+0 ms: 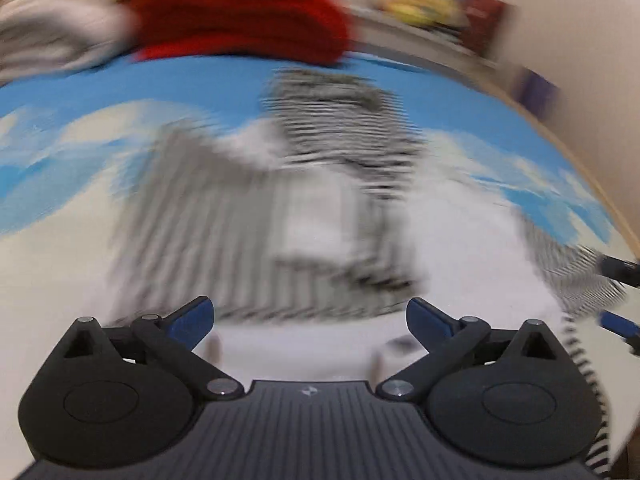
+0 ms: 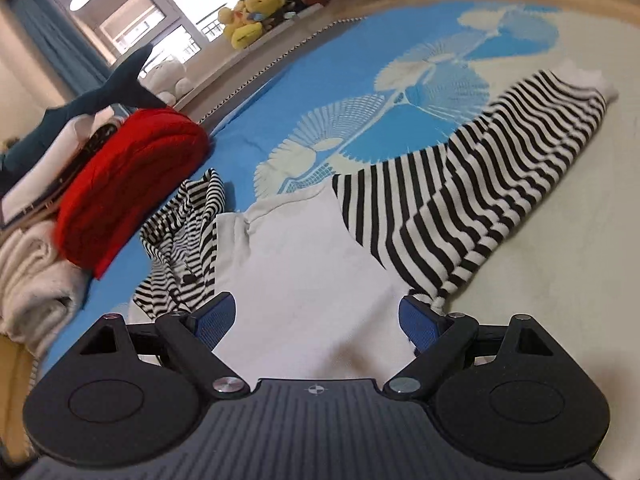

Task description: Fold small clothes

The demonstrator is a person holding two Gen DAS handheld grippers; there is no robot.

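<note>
Nearest to us, our right gripper [image 2: 316,316] has its blue-padded fingers [image 2: 216,314] spread wide over the white panel of the striped garment [image 2: 304,276], with nothing pinched between them. Our left gripper [image 1: 310,318] is spread just as wide and empty, though its view is badly smeared. The garment lies flat on the bedspread [image 2: 280,92]. One black-and-white striped sleeve [image 2: 492,176] stretches away to the right, ending in a white cuff. The other sleeve [image 2: 188,236] is crumpled in a heap at the left. Just beyond that heap we see a folded red knit [image 2: 132,188], sitting beside a cream towel stack [image 2: 32,280]. Farther off, a blue shark plush [image 2: 104,96] rests behind the pile, and a yellow plush toy [image 2: 252,16] sits by the window [image 2: 128,4].
</note>
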